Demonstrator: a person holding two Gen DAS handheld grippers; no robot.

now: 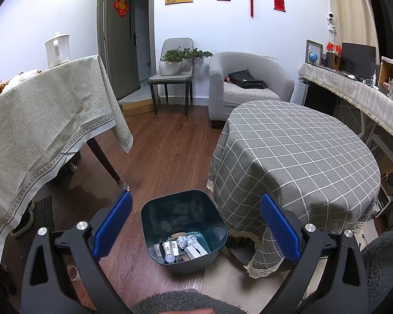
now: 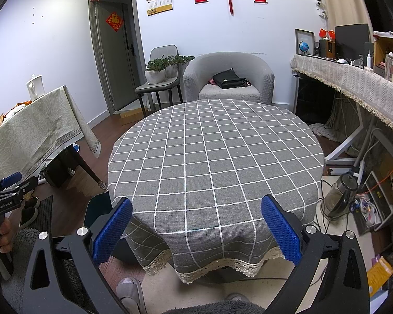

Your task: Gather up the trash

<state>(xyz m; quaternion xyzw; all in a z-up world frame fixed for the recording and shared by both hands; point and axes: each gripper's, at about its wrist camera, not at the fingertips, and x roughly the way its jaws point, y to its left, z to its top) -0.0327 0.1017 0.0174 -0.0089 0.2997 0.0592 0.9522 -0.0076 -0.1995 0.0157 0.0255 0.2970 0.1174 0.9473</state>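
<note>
Left tongs [image 1: 196, 225] are spread wide, nothing between the blue pads; right tongs [image 2: 196, 229] the same, released and empty.

Bin [image 1: 184, 231] sits on the wood floor directly ahead of and below the left tongs, just left of the round bench [image 2: 214, 157]. Trash in it [image 1: 182, 247]: a crumpled paper ball, small white cartons, flat card scraps, what looks like a pale cap.

Bench top ahead of the right tongs shows bare cloth, no loose trash visible on it. My read: collection is likely at or near its end, or the next piece is out of view.

If more turns up:
- carry it over the bin centre, well inside the rim, before spreading the tongs
- release low; paper is light and drifts
- keep clear of the cloth's lace hem, which hangs beside the bin

Materials: bin is smooth dark teal plastic, rounded-square, tapering to the base. Bench cloth is grey woven fabric with a white grid. Pads are blue and dimpled, good grip on thin card.
</note>
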